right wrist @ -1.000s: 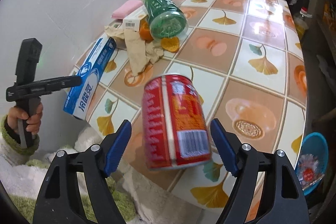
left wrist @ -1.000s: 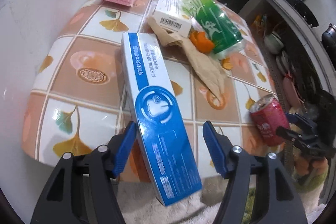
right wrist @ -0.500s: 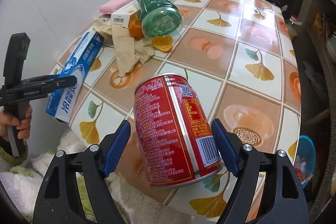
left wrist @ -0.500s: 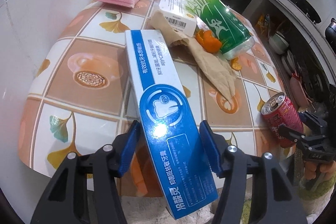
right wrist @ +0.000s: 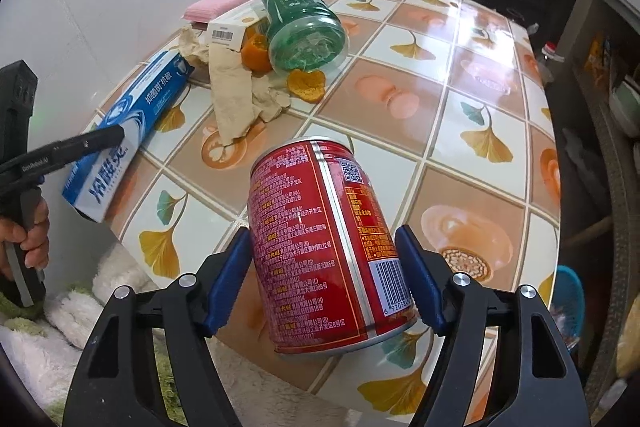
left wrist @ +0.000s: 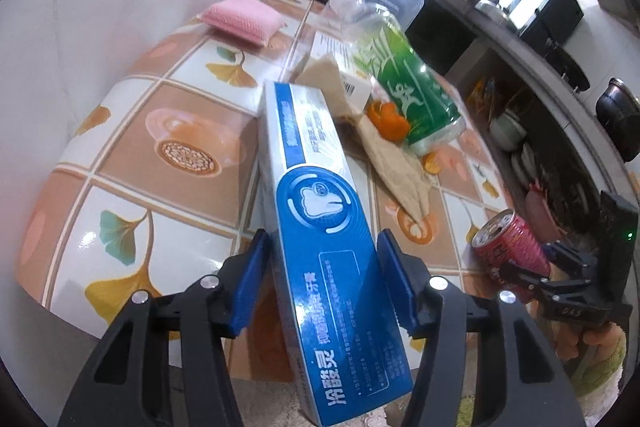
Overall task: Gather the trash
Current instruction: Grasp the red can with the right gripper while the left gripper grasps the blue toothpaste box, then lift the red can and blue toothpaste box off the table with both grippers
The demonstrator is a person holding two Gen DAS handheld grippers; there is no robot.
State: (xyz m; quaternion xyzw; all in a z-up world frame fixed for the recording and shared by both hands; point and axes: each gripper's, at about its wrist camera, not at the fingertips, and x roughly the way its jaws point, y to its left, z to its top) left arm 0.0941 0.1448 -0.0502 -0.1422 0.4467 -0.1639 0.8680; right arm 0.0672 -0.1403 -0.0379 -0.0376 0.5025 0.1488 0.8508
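The left gripper [left wrist: 322, 283] straddles the blue box [left wrist: 320, 227], whose far end lies on the bench [left wrist: 132, 163] while its near end juts past the edge at 6 o'clock. Its jaws are closing, and the pads look to be at the box's sides without clearly pressing. The right gripper [right wrist: 322, 277] frames the red can [right wrist: 320, 247], tilted at the bench's near edge; its jaws are closing too, with a sliver of gap visible.

To do this well, let both pairs of pads seat squarely on the flat box faces and the can's mid-wall before lifting, since the can's thin wall probably dents and slips under a skewed pinch. Lift straight off, clear of the paper [right wrist: 236, 95] and bottle [right wrist: 300, 23] at 12 o'clock.

Against a second ago, both gaps have narrowed, and the box and can sit deeper between the fingers.
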